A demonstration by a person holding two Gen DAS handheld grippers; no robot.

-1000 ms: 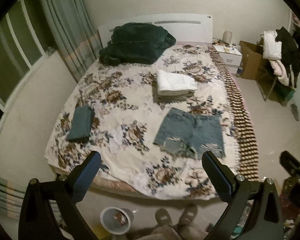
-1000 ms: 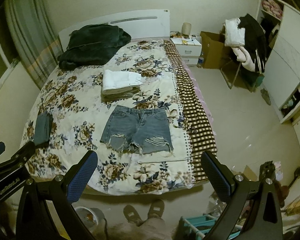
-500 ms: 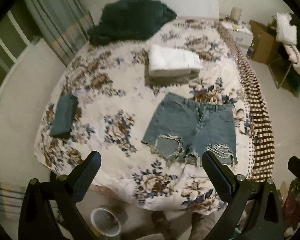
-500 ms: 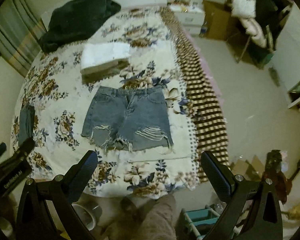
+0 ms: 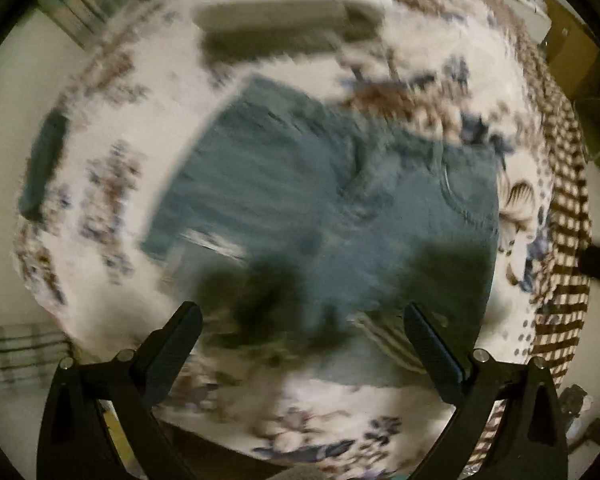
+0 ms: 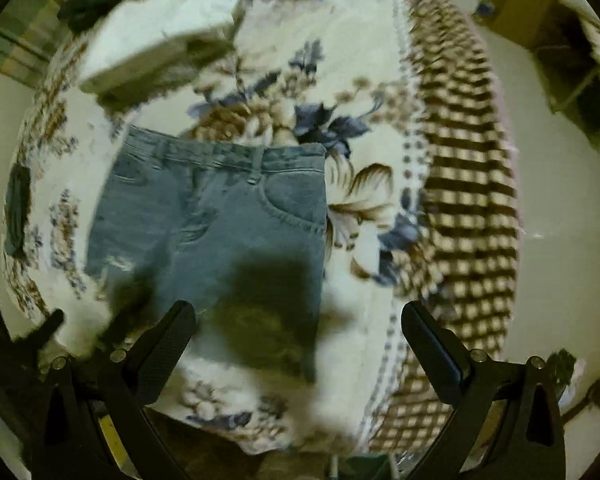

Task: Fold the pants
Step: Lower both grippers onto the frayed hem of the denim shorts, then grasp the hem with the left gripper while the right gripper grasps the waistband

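Blue denim shorts (image 5: 320, 192) lie flat on the floral bedspread (image 5: 148, 92), waistband away from me, frayed hems toward me. They also show in the right wrist view (image 6: 220, 216). My left gripper (image 5: 300, 328) is open and empty, hovering above the hem edge, its shadow falling on the denim. My right gripper (image 6: 296, 328) is open and empty above the right leg's hem, casting a dark shadow there. The left wrist view is blurred by motion.
A folded white pile (image 5: 284, 12) lies beyond the shorts, also in the right wrist view (image 6: 156, 40). A small folded dark green item (image 5: 44, 164) sits at the bed's left. A brown checked sheet (image 6: 468, 200) hangs at the bed's right edge, floor beyond.
Both grippers have dropped down and forward toward the bed; the shorts now fill both views, and gripper shadows fall on the hems. Both grippers stay open.
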